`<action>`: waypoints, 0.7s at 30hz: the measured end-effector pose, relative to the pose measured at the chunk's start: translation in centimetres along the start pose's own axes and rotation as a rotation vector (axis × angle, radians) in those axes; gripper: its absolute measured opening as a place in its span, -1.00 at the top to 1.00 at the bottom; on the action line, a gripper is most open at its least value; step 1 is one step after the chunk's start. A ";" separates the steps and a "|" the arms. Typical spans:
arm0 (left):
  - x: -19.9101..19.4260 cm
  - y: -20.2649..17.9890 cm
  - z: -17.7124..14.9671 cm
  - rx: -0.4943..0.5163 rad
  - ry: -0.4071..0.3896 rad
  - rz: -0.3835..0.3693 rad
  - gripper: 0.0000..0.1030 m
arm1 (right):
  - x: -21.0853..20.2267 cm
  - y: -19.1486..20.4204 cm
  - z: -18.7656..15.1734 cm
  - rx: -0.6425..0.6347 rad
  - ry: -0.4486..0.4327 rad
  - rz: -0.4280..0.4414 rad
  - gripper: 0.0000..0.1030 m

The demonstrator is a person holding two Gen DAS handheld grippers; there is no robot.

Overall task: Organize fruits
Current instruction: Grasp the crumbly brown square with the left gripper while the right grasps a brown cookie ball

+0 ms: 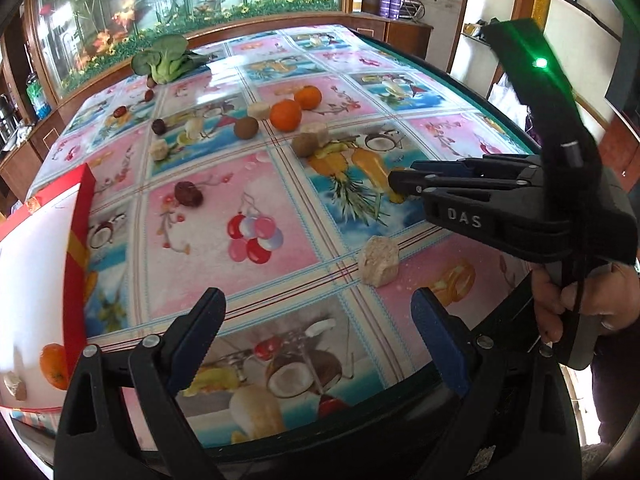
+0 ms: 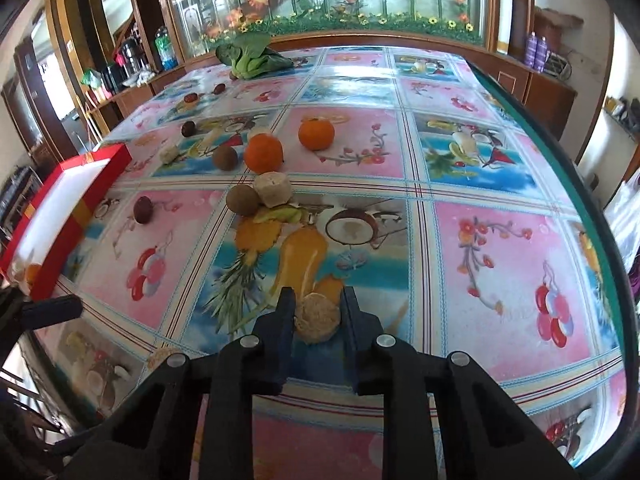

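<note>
My right gripper [image 2: 318, 300] is shut on a pale tan fruit chunk [image 2: 318, 318], held just above the tablecloth; it also shows in the left wrist view [image 1: 396, 180]. My left gripper [image 1: 316, 304] is open and empty near the table's front edge. Another tan chunk [image 1: 378, 260] lies just ahead of it to the right. Two oranges [image 1: 286, 114] [image 1: 308, 97], brown round fruits [image 1: 246, 127], dark red fruits [image 1: 188, 193] and more tan chunks [image 1: 158, 149] are scattered mid-table. A red box [image 1: 78, 240] with a white inside stands at the left, holding an orange [image 1: 54, 366] and a tan chunk [image 1: 16, 386].
A green leafy vegetable [image 1: 164, 60] lies at the table's far side. The table [image 1: 280, 216] has a fruit-print cloth and a dark green edge [image 2: 600, 240] on the right. A wooden cabinet with glass panels [image 2: 320, 0] runs behind it.
</note>
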State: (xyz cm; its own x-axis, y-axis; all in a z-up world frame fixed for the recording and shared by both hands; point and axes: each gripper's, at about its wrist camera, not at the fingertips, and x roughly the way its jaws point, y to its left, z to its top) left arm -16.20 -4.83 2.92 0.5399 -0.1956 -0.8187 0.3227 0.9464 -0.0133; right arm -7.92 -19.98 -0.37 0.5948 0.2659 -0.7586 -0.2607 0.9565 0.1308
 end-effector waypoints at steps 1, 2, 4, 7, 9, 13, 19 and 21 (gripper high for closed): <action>0.2 -0.3 0.1 0.003 0.001 0.008 -0.81 | -0.1 -0.4 -0.1 0.019 -0.004 0.019 0.59; 0.4 -0.5 0.2 0.006 0.003 0.018 -0.77 | -0.2 -0.9 -0.1 0.040 -0.007 0.040 0.59; 0.8 -1.1 0.5 0.025 0.009 0.031 -0.62 | -0.2 -1.6 0.0 0.078 -0.010 0.080 0.59; 1.5 -1.8 1.0 0.043 0.017 0.050 -0.44 | -0.3 -2.3 -0.1 0.120 -0.015 0.105 0.59; 2.0 -2.0 1.3 0.044 0.028 0.040 -0.29 | -0.3 -2.0 -0.1 0.114 -0.016 0.105 0.59; 2.7 -2.4 1.4 0.040 0.043 0.010 0.05 | -0.4 -1.6 0.0 0.098 -0.016 0.095 0.58; 3.0 -3.1 1.7 0.071 0.021 -0.024 0.47 | -0.3 -1.5 0.2 0.087 -0.017 0.081 0.58; 2.9 -2.9 1.7 0.065 0.010 -0.036 0.47 | -0.2 -1.4 0.3 0.086 -0.018 0.076 0.59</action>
State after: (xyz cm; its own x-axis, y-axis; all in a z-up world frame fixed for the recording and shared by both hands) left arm -14.26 -8.56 1.59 0.5193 -0.2262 -0.8241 0.3914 0.9202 -0.0059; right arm -7.50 -21.31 -0.21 0.5892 0.3395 -0.7332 -0.2399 0.9400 0.2425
